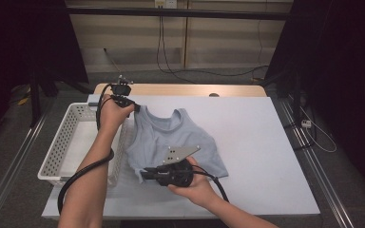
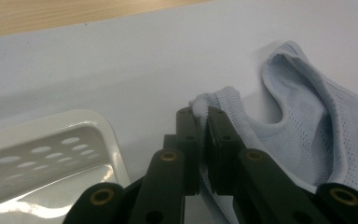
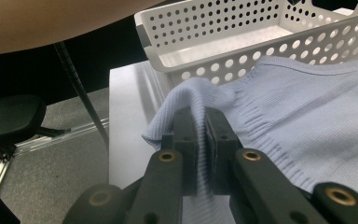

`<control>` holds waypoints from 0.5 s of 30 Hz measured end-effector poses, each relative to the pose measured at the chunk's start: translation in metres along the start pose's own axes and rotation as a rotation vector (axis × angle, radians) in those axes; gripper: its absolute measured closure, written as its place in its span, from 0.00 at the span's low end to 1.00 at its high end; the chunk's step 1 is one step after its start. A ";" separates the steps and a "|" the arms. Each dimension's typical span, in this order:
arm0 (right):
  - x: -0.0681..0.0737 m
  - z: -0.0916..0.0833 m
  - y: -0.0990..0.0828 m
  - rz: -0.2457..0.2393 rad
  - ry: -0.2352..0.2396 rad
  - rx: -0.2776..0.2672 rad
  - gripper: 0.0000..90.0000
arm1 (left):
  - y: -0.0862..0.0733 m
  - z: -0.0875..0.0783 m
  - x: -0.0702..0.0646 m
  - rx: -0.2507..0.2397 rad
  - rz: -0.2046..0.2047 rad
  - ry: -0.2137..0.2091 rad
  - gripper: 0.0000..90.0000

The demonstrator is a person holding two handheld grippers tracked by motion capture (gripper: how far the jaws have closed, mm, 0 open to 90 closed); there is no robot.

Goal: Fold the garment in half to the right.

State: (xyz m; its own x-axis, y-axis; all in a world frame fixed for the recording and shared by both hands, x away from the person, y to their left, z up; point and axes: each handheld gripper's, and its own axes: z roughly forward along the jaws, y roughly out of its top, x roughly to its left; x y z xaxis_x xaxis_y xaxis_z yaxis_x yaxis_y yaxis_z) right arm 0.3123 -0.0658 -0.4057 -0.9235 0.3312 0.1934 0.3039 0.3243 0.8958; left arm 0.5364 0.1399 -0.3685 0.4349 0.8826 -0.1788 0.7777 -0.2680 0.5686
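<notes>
We had both grips set: left gripper (image 2: 203,114) clamped on the light-blue knit vest's (image 1: 171,137) shoulder strap, right gripper (image 3: 201,116) on its hem; vest lay on the table (image 1: 261,156) beside the white basket (image 1: 59,147), still unfolded.

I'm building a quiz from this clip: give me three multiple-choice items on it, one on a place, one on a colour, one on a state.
1. Where is the white basket?
A. left of the tank top
B. on top of it
C. on the floor

2. What colour is the tank top?
A. red
B. light blue
C. black

3. How does the left gripper stand?
A. wide open
B. shut on a strap
C. shut on the basket rim

Key: 1 A, the high view shows the basket at the garment's left. 2 B, pale blue knit in every view. 3 B, its jaws pinch the ribbed strap edge.
</notes>
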 end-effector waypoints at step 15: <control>0.001 0.002 -0.001 0.003 0.004 0.005 0.95 | -0.001 -0.003 0.002 0.005 -0.007 -0.004 0.94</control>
State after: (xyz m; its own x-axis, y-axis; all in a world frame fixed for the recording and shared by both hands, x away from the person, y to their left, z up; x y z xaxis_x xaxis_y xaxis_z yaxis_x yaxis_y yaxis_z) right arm 0.3119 -0.0640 -0.4078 -0.9237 0.3284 0.1973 0.3073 0.3276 0.8934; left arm 0.5350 0.1433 -0.3667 0.4310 0.8829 -0.1864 0.7832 -0.2634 0.5633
